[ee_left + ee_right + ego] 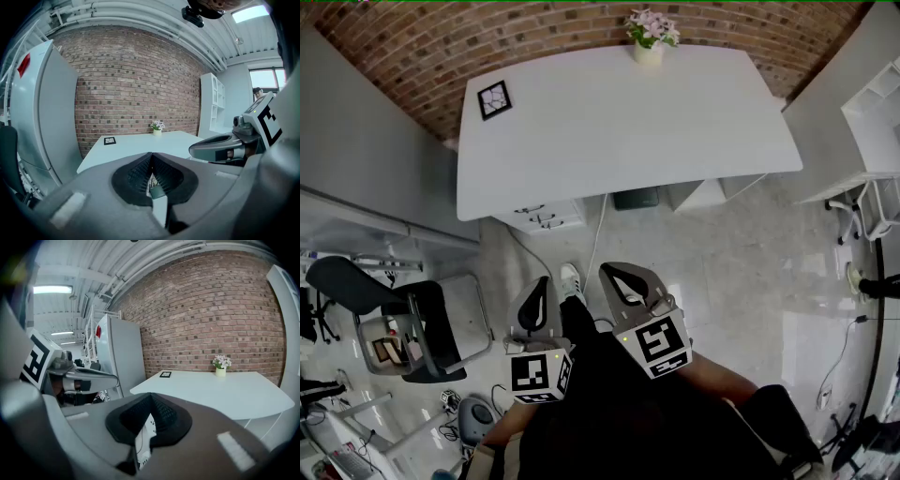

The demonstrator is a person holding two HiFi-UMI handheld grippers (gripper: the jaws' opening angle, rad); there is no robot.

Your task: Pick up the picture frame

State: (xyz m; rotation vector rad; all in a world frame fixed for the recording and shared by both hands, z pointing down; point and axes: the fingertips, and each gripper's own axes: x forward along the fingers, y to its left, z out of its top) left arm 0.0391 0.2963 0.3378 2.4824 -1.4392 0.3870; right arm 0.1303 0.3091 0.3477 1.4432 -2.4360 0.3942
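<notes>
A person stands back from a white counter [675,131] set against a brick wall [403,56], a hand-held gripper in each hand and the job not yet begun. The left hand-held gripper [540,283] and the right hand-held gripper [617,274] hang side by side close to the body, both angled a little downward, both with jaws pressed fully together and nothing between them.

The picture frame [495,99] – small, dark-edged, apparently lying flat – sits at the far left corner of the counter, near the wall and well apart from the flower pot [650,39] at the back edge. Open floor and the full depth of the counter lie between it and the person.

The step in hand is the approach, and it probably goes best from the left side of the counter, where the frame is nearest an edge. The left hand-held gripper looks the better placed for it. Its jaws need to be spread before they arrive, not over the frame. A flat frame offers little to bite on – so the likely clean grip is across one border, coming in low and close to level with one jaw sliding under an edge. A steep approach risks pushing the frame toward the wall or off the corner.
</notes>
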